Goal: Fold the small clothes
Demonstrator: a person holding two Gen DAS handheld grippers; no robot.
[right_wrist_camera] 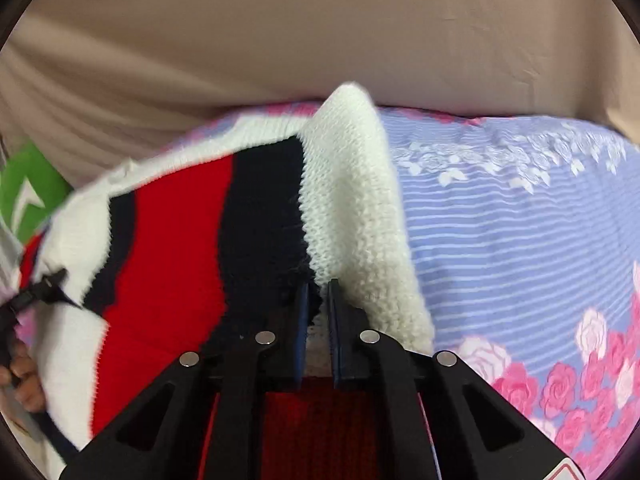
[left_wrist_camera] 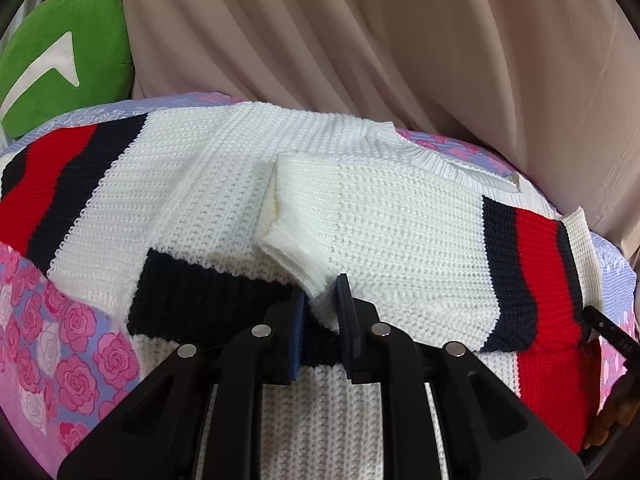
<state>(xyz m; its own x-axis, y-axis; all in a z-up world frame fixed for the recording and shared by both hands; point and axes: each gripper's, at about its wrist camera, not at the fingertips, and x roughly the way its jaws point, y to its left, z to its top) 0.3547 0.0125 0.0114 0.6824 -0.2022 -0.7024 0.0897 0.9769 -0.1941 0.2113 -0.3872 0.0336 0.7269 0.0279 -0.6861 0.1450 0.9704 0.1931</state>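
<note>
A white knit sweater with red and navy stripes lies spread on a floral bedsheet. One sleeve is folded across its body. My left gripper is shut on the white cuff of that sleeve, and knit fills the narrow gap between the pads. In the right wrist view, my right gripper is shut on the sweater at a white edge beside the navy stripe. That edge stands lifted in a fold above the sheet.
Beige draped fabric rises behind the bed. A green plush cushion sits at the back left. A hand's fingers and a black gripper part show at the left edge of the right wrist view.
</note>
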